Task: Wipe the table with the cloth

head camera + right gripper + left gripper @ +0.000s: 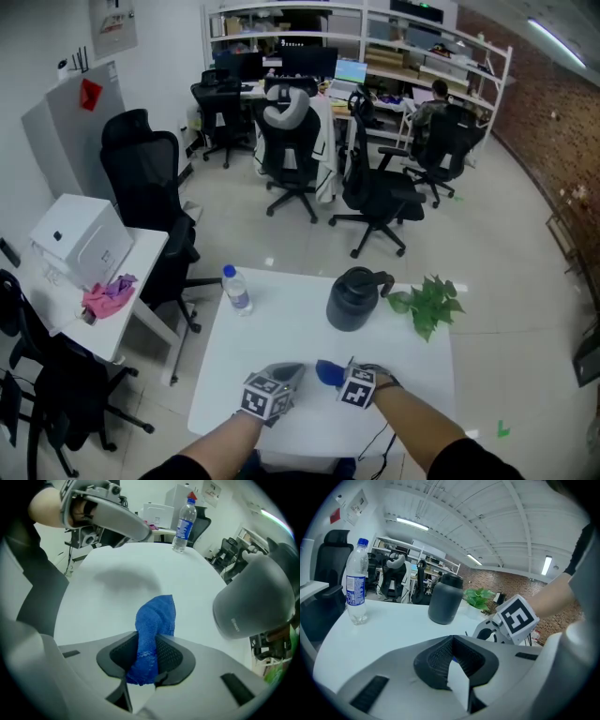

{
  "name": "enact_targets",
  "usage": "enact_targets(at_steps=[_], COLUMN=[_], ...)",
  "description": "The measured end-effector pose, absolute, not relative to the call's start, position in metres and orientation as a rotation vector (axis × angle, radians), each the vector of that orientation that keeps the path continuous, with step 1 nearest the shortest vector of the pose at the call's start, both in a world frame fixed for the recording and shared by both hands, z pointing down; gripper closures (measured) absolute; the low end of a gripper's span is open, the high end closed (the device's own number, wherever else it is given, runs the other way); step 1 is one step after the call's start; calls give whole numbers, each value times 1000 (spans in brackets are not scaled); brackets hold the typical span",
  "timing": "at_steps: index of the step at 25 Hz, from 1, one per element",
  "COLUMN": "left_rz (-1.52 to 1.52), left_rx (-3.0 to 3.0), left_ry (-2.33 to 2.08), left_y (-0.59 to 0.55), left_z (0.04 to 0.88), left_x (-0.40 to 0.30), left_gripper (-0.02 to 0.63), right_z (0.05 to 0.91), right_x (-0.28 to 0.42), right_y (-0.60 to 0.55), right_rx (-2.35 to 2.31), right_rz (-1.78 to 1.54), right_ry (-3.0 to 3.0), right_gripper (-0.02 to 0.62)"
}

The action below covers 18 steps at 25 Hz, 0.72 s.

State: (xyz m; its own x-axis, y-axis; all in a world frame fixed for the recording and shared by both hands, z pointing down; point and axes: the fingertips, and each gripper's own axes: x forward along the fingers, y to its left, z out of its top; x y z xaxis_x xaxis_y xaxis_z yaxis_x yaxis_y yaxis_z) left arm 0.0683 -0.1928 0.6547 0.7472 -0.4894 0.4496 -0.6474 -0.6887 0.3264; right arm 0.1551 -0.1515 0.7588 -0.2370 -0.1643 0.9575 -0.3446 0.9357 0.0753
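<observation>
A blue cloth [157, 618] is pinched between the pads of my right gripper [151, 644], and its free end hangs down onto the white table [117, 573]. From the head view the cloth [328, 373] sits near the table's front edge, just left of the right gripper [349, 380]. My left gripper [284, 375] is close beside it on the left, with its jaws together and nothing between them [452, 656]. The left gripper view shows the right gripper's marker cube [515, 618] a little ahead on the right.
On the table [281, 323] stand a water bottle [236, 289] at the back left, a dark grey jug [354, 298] at the back middle and a green plant [429, 302] at the back right. A side desk [141, 281] with a white box stands left. Office chairs [380, 192] are beyond.
</observation>
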Motion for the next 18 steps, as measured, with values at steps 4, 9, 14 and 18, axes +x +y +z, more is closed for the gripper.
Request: enact_targets(at_steps=[4,9,14,18], left_rz=[448,447,461,475], left_rx=[2482,2485,2465,2461], left_ry=[-856,-870,-885,-873], left_y=[-188,-190,-190,-186], left_z=[652,652,657,662], left_x=[70,62,53,53], left_gripper=[606,606,606,606], right_z=[757,731,722,754], right_x=[150,161,163,168], right_y=[-117,-155,-222,-216], right_rx=[276,402,561,507], right_rz=[199,262,161,155], right_ry=[-1826,-1927,-1916,-1820], right_gripper=[477,477,477,477])
